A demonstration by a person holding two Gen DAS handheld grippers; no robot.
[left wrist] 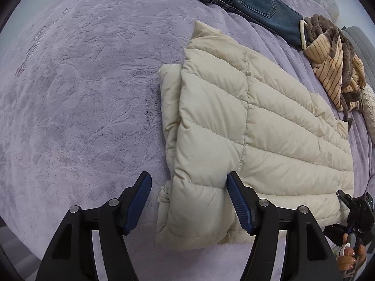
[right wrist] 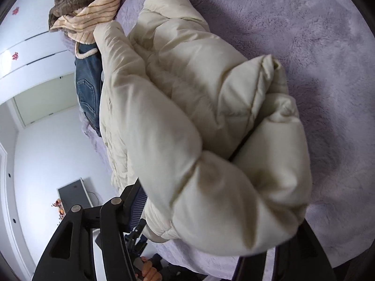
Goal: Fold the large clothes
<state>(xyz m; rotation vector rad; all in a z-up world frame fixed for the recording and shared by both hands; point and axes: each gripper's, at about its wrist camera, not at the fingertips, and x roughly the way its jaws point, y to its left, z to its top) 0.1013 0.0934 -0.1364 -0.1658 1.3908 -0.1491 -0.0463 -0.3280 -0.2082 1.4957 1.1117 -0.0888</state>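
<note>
Left wrist view had the cream puffer jacket (left wrist: 253,126) lying folded on the lilac fleece blanket (left wrist: 82,82), quilted side up, with a sleeve or side panel tucked under along its left edge. The left gripper (left wrist: 188,202) was hanging right over the jacket's near corner with its jaws spread wide. The blue pad (left wrist: 236,201) on the right finger was touching or just above the puffy fabric, the other one was out over bare blanket, so nothing was pinched.

Further up the bed there was a pair of blue jeans (left wrist: 246,2), and next to them a crumpled brown and striped fleece garment (left wrist: 332,65). Down in the lower right corner you could see the other handheld rig and a few fingers (left wrist: 351,255) of the person holding it.

From the right wrist view, the jacket (right wrist: 199,128) filled most of the frame, bulging up right in front of the lens. Honestly couldn't tell much about the right gripper (right wrist: 211,215) from that: one dark finger with its blue pad (right wrist: 137,208) showed at the left edge of the jacket, the other was buried behind the fabric. The jacket sat between the fingers, but whether they were squeezing it I couldn't say.
</note>
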